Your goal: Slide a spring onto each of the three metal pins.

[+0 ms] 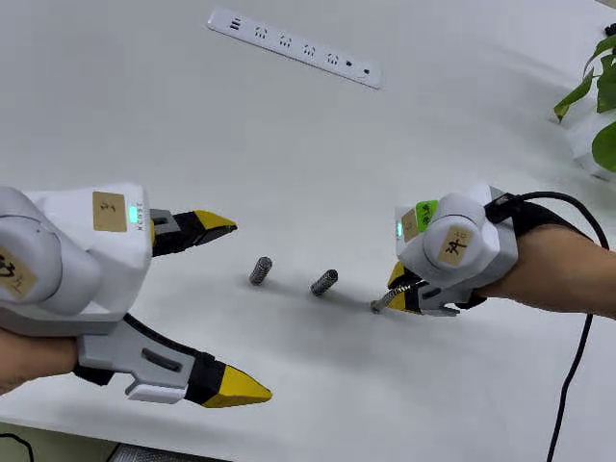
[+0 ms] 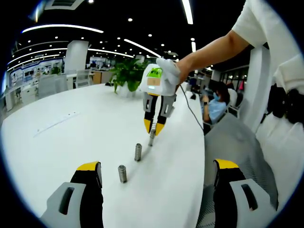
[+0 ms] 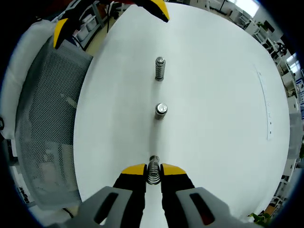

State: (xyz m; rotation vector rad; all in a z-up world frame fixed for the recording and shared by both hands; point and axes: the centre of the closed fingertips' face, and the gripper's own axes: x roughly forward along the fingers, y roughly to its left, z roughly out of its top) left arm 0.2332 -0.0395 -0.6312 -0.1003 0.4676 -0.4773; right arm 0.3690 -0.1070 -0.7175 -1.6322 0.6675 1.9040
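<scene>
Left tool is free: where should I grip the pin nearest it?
Probably across the spring at mid-height on the nearest pin, bringing the left tool in low along the row: it stands upright, with room either side for the jaws.

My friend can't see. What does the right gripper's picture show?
The right gripper pinches a spring between its yellow tips over a white table. Beyond it stand a nearer pin and a farther pin, each wearing a spring.

A white table (image 1: 289,125) carries a power strip (image 1: 294,46); a plant (image 1: 599,91) stands at its edge; a grey mesh chair (image 3: 42,118) sits beside it; beyond lies an open office with a dark ceiling, strip lights (image 2: 187,12) and a white pillar (image 2: 76,56).
</scene>
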